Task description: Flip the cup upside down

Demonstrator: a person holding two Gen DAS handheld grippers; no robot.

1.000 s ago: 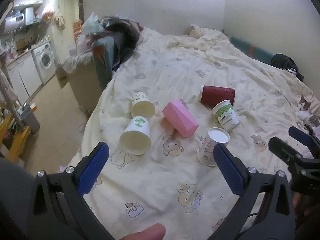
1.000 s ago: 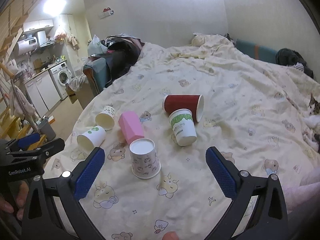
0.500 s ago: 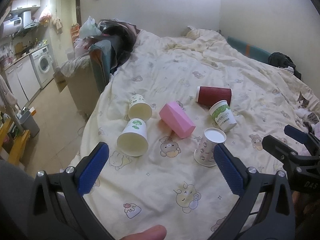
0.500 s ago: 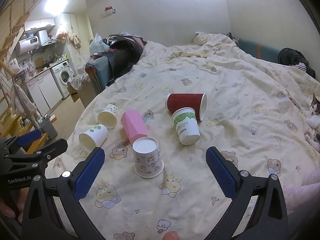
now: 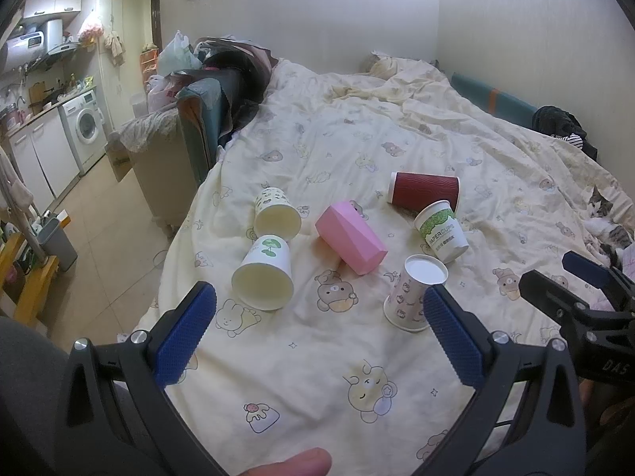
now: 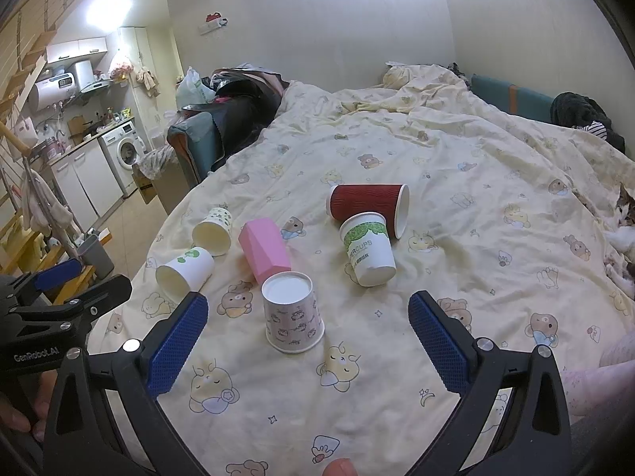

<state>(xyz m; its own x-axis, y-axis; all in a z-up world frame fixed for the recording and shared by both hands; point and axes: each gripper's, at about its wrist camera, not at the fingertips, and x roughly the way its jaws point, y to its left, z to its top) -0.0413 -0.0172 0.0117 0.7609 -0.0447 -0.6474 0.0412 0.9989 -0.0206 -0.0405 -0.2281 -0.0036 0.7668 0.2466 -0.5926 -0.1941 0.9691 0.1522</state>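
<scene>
Several cups sit on a bear-print bedspread [image 5: 317,357]. A patterned paper cup [image 5: 412,293] [image 6: 293,312] stands upside down. A pink cup [image 5: 351,238] [image 6: 265,250], a dark red cup [image 5: 424,190] [image 6: 369,206], a green-print "papercups" cup [image 5: 441,231] [image 6: 369,250] and two white cups [image 5: 264,277] [image 5: 276,213] lie on their sides. My left gripper [image 5: 319,335] is open and empty, held back above the near bedspread. My right gripper [image 6: 307,341] is open and empty, with the upside-down cup between its fingers farther out.
A cat [image 5: 607,226] lies at the bed's right edge. An armchair piled with clothes [image 5: 206,119] stands left of the bed. Beyond the bed's left edge are the floor, a bin [image 5: 59,238] and a washing machine [image 5: 85,131].
Both grippers have drawn slightly back and steadied; the cups look a little farther off. No cup has moved. Both grippers stay open.
</scene>
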